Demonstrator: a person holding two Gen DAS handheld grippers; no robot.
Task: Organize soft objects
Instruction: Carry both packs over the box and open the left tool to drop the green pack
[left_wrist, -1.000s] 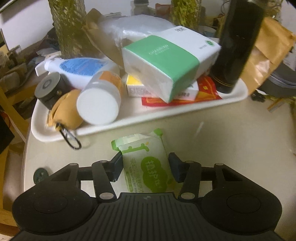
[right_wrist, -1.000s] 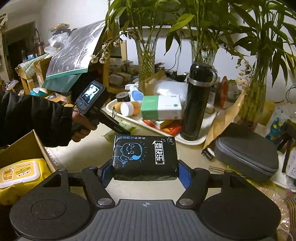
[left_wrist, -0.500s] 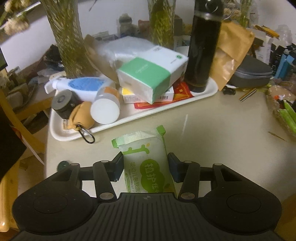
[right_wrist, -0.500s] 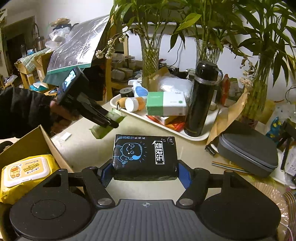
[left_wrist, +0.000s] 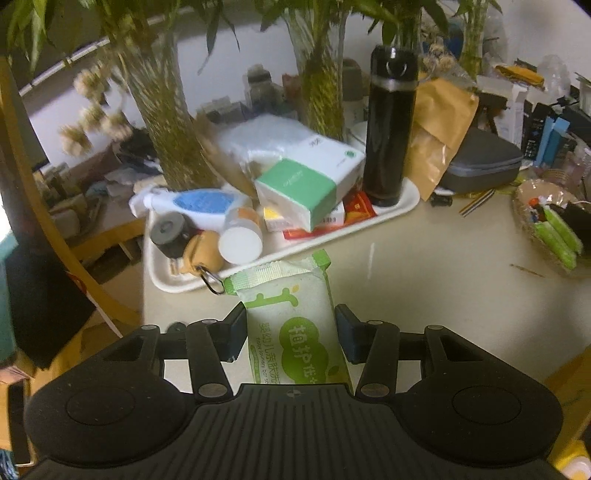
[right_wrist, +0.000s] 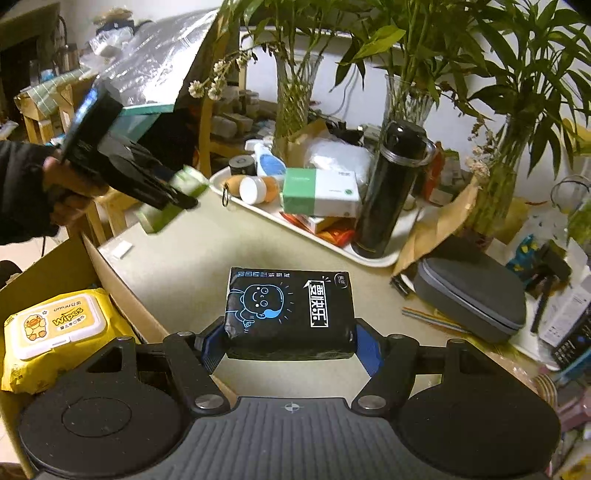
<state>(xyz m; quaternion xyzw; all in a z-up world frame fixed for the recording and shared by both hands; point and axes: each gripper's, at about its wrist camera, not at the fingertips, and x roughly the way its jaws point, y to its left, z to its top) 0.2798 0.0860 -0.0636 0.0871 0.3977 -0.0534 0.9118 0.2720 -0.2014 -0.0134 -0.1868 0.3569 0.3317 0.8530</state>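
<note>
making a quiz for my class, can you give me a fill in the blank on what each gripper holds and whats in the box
1. The left gripper is shut on a ____ and white packet.
2. The right gripper is shut on a ____ tissue pack.
3. The yellow wipes pack lies inside a ____ box.

Missing words: green; black; cardboard

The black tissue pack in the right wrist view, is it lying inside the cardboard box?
No, the black tissue pack is held between the right hand-held gripper fingers.
</note>
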